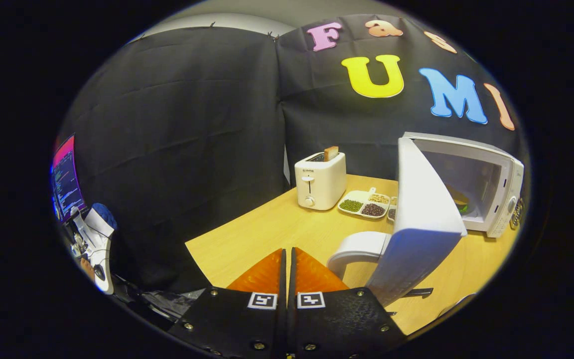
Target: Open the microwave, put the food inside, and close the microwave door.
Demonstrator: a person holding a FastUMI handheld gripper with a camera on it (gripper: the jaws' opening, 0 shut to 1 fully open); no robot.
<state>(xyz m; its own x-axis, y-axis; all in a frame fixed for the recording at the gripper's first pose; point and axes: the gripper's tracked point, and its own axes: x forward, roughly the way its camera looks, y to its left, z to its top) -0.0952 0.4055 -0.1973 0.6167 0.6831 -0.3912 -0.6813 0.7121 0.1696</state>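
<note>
1. Black cloth walls [177,124] close off the booth behind a pale wooden table [267,229], which spreads out ahead of my fingers.
2. Nearest to me, my gripper [287,257] has its two fingers pressed flat together, with nothing held between them; the tips hang over the near part of the table.
3. Just ahead of the fingers and to their right, I see the microwave door [419,224] swung wide open, its outer edge pointing back toward me. A white curved handle [359,249] sticks out from the door on the side facing my fingers; the fingers are close to it but not touching.
4. Beyond the door sits the microwave [486,187] itself, cavity exposed. Inside, I can make out the food [460,202], which looks like a burger, resting on the cavity floor and partly hidden by the door.
5. Farther ahead of the fingers, a white divided tray [366,203] of beans and grains lies on the table, just beside the door.
6. Next to that tray stands a white toaster [320,182] with a slice of toast [331,152] poking up from its slot.
7. Well off to the left of the fingers, past the table's edge, a lit monitor [65,179] glows, with some white gear [97,244] below it that I cannot identify.
</note>
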